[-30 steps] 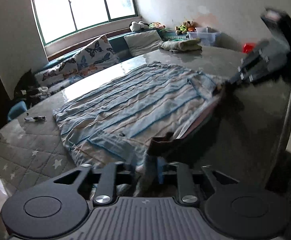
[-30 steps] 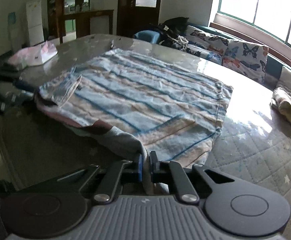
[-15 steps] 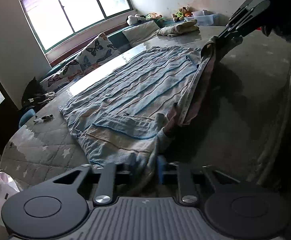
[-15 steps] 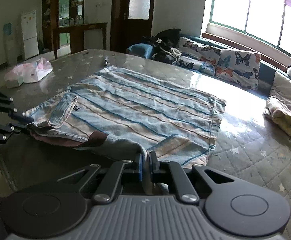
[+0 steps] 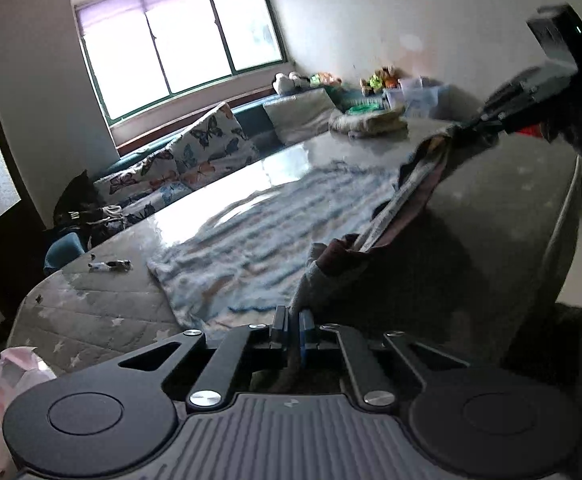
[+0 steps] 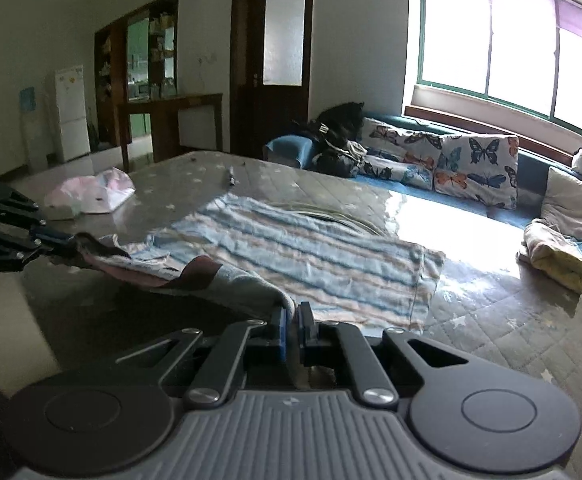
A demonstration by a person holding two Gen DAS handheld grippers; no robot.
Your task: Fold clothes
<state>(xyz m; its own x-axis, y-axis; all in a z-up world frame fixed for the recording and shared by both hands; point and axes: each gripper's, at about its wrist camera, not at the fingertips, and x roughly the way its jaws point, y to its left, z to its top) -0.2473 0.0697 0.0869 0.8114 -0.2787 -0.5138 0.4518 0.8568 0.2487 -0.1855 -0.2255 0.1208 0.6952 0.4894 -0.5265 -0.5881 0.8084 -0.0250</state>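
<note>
Corners pinched: my left tool (image 5: 293,330) and right tool (image 6: 292,330) each clenched on the near edge of the striped garment (image 6: 311,248), lifting it off the counter (image 6: 491,320); rest lies flat; first fold barely begun, I judge; folded cloth (image 6: 555,256) waits aside.

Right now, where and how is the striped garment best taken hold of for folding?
By its near hem, at two spread points from the table's near side. The striped garment lies flat, and both tools, left and right, pinch that thin raised edge.
</note>
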